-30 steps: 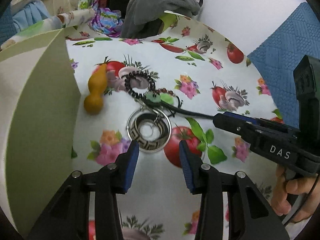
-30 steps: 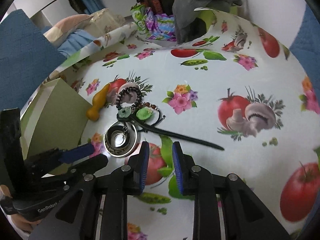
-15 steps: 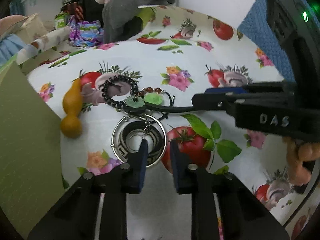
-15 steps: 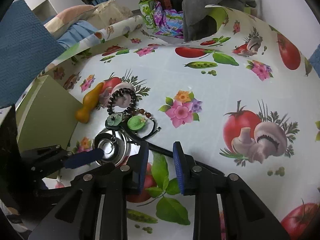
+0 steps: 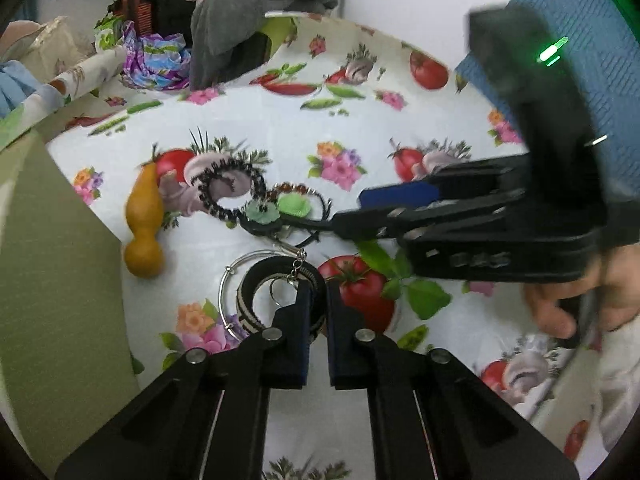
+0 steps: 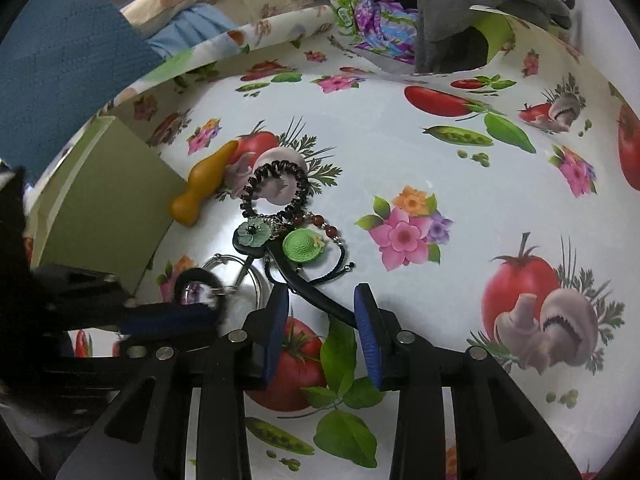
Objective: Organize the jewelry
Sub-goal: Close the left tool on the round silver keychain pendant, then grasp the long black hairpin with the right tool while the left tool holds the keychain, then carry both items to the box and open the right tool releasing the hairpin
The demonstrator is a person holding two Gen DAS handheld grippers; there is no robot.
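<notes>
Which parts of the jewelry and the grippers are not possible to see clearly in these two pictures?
- Left wrist view: the hair stick tail, hidden behind the right gripper.
- Right wrist view: the patterned bangle is blurred and partly covered by the left gripper.
- Both views: inside of the green box, cut off by the edge.

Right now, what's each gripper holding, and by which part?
The left gripper is shut on the near rim of the black patterned bangle. The right gripper holds nothing: its open jaws straddle the black hair stick.
</notes>
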